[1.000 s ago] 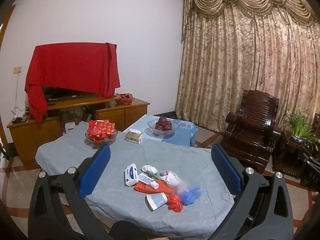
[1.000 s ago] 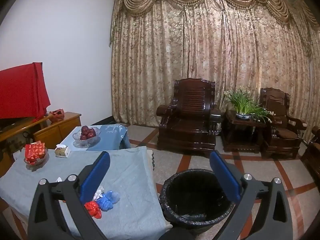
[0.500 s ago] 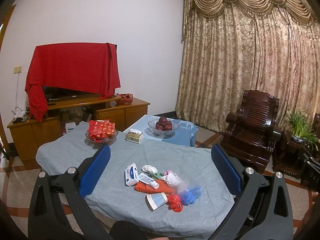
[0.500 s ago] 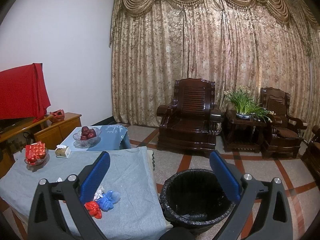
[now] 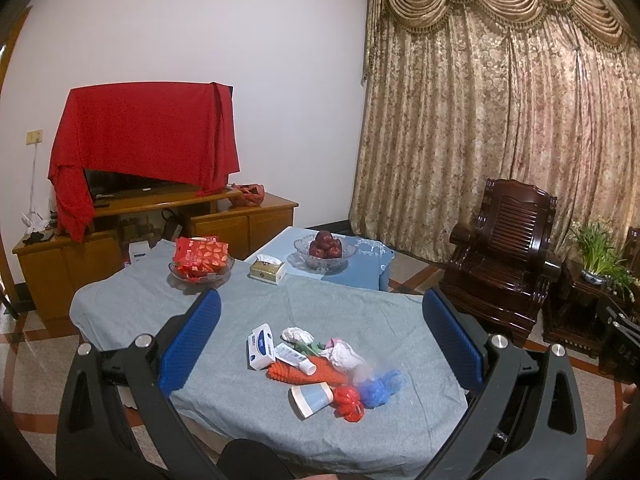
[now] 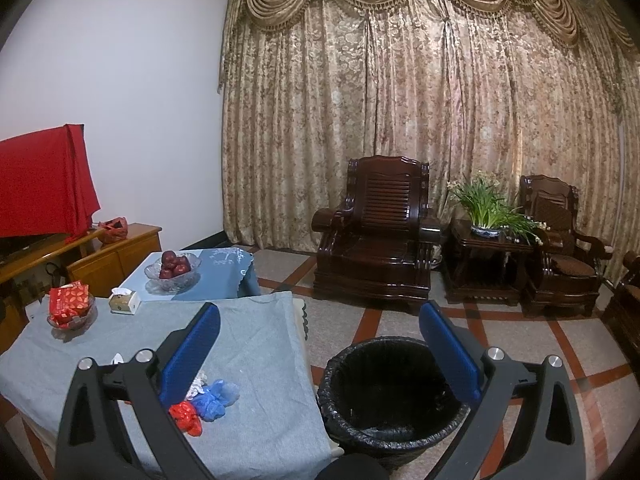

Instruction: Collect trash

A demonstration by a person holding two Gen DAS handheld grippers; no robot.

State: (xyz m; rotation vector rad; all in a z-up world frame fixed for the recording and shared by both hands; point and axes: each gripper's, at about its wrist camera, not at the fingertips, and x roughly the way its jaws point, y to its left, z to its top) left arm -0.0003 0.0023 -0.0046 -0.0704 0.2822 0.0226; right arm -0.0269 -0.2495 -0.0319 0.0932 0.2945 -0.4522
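Observation:
A heap of trash lies on the grey-clothed table (image 5: 132, 304): a white and blue box (image 5: 261, 345), a white tube (image 5: 294, 356), an orange ridged piece (image 5: 304, 373), crumpled white tissue (image 5: 342, 354), a paper cup (image 5: 312, 399), a red wad (image 5: 349, 398) and a blue wad (image 5: 380, 387). My left gripper (image 5: 320, 336) hangs open above and short of the heap. My right gripper (image 6: 320, 350) is open too, over the table's right edge, with the red wad (image 6: 185, 416) and blue wad (image 6: 216, 398) at its left finger. A black-lined bin (image 6: 390, 394) stands on the floor beside the table.
Farther back on the table sit a glass dish of red packets (image 5: 200, 260) and a tissue box (image 5: 267, 271). A bowl of apples (image 5: 325, 250) rests on a blue-clothed low table. Dark wooden armchairs (image 6: 376, 236) and a potted plant (image 6: 486, 208) stand by the curtain.
Both views have shifted very slightly; nothing on the table has moved and both grippers stay open.

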